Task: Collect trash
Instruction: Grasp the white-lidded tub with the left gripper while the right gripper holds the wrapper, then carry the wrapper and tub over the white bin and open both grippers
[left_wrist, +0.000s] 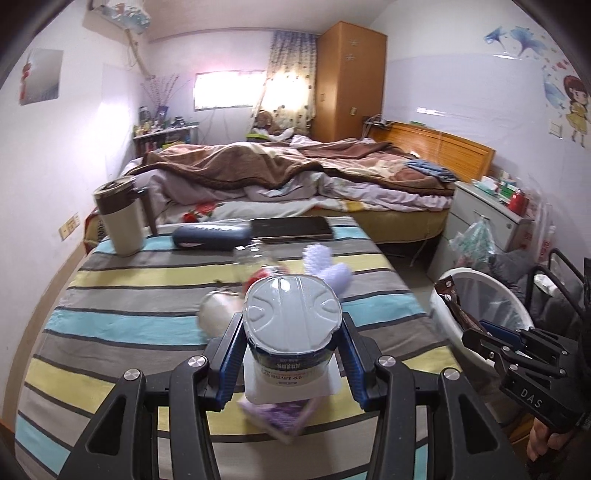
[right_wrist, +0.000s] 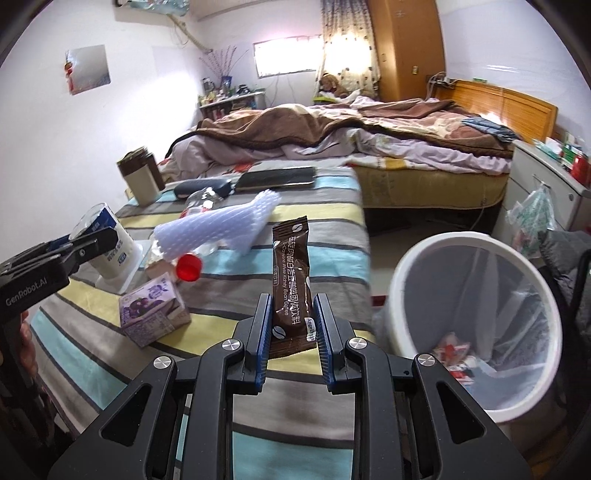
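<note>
Two pieces of trash are in my grip at once. My left tool (left_wrist: 291, 354) is clamped on the yogurt cup (left_wrist: 291, 325), held sideways with its foil lid facing forward, above the striped worktop (left_wrist: 110, 325). My right tool (right_wrist: 290, 325) pinches the lower end of the brown coffee sachet (right_wrist: 290, 280), which stands upright between the blue pads, just left of the white bin (right_wrist: 476, 317).

The sachet goes first, I judge, since it is nearest the bin. To do it well I should carry it rightward until the whole sachet hangs over the bin's mouth, clear of the rim, tip it downward, and only then let the pads part; it is light and may flutter or cling to a pad. The cup should follow, kept firmly squeezed so it cannot slip sideways.

Left on the worktop are the purple carton (right_wrist: 151, 310), the plastic bottle with its red cap (right_wrist: 189, 267), and the white foam net (right_wrist: 221, 225).
</note>
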